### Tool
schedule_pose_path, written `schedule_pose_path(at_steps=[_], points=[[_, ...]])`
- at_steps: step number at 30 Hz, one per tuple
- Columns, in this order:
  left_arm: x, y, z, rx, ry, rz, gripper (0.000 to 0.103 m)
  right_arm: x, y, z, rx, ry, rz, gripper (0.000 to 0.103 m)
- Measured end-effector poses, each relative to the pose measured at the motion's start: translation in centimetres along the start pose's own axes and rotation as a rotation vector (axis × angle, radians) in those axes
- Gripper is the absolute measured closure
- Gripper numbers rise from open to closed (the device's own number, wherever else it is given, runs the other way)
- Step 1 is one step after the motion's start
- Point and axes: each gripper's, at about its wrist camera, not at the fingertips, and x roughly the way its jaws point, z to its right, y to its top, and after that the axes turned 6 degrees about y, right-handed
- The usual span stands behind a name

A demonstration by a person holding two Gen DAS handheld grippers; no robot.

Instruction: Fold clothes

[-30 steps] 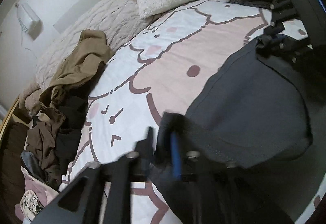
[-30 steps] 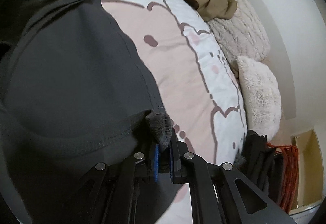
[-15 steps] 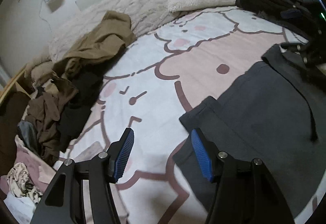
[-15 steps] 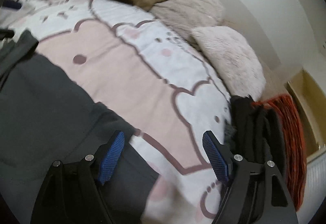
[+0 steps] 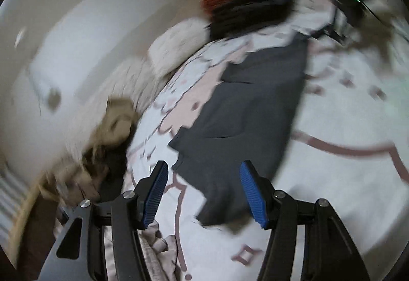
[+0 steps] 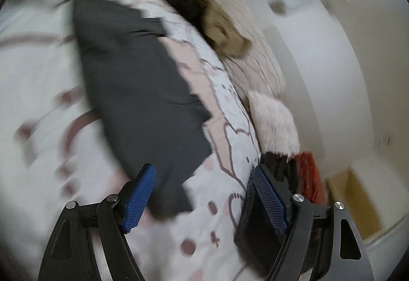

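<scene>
The dark gray shirt (image 5: 245, 112) lies flat on the bed cover (image 5: 345, 112), in the middle of our left view, with one sleeve end at 6 o'clock. Our left gripper (image 5: 203, 194) and right gripper (image 6: 204, 196) are both wide open and hold nothing. We think a fold is next, so we must pinch an edge. At 12 o'clock sits a pile of folded clothes (image 5: 245, 12); at 3 o'clock the bed looks free.

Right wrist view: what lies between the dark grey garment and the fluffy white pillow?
Only bare bedspread: a strip of the pink-and-white cartoon-print cover separates the dark grey garment from the fluffy white pillow. Right wrist view shows it; blurred.
</scene>
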Motion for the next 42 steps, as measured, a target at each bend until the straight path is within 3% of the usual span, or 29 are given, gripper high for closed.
schedule_pose_path(at_steps=[5,10,14,17,19,23,27,30,42], points=[[-0.2,-0.9,4.6,0.169,0.014,-0.048,0.045,-1.6,-1.1,-5.2,-0.242,-0.097,0.009,0.024],[2.1,-1.5,6.1,0.245,0.082,-0.091,0.045,0.0,-0.5,-6.0,-0.307,-0.176,-0.029,0.025],[3.5,-1.4,6.7,0.297,0.13,-0.095,0.045,1.6,-0.4,-5.8,-0.319,-0.159,-0.081,0.032],[4.6,-1.1,6.6,0.297,0.146,-0.116,0.045,2.8,-0.6,-6.0,-0.327,-0.123,-0.126,0.052],[5.2,-1.0,6.5,0.299,0.155,-0.122,0.045,3.6,-1.0,-6.9,-0.384,-0.156,-0.14,0.065],[5.6,-0.9,6.7,0.317,0.172,-0.119,0.046,4.8,-1.2,-7.5,-0.448,-0.194,-0.159,0.075],[5.8,-1.8,7.1,0.34,0.149,-0.15,0.08,5.4,-1.9,-6.6,-0.442,-0.184,-0.185,0.087],[5.8,-2.8,7.4,0.364,0.147,-0.154,0.092,5.8,-3.1,-5.9,-0.441,-0.182,-0.214,0.092],[5.4,-5.6,6.0,0.389,0.214,-0.187,0.092,5.9,-3.6,-5.8,-0.43,-0.179,-0.205,0.093]])
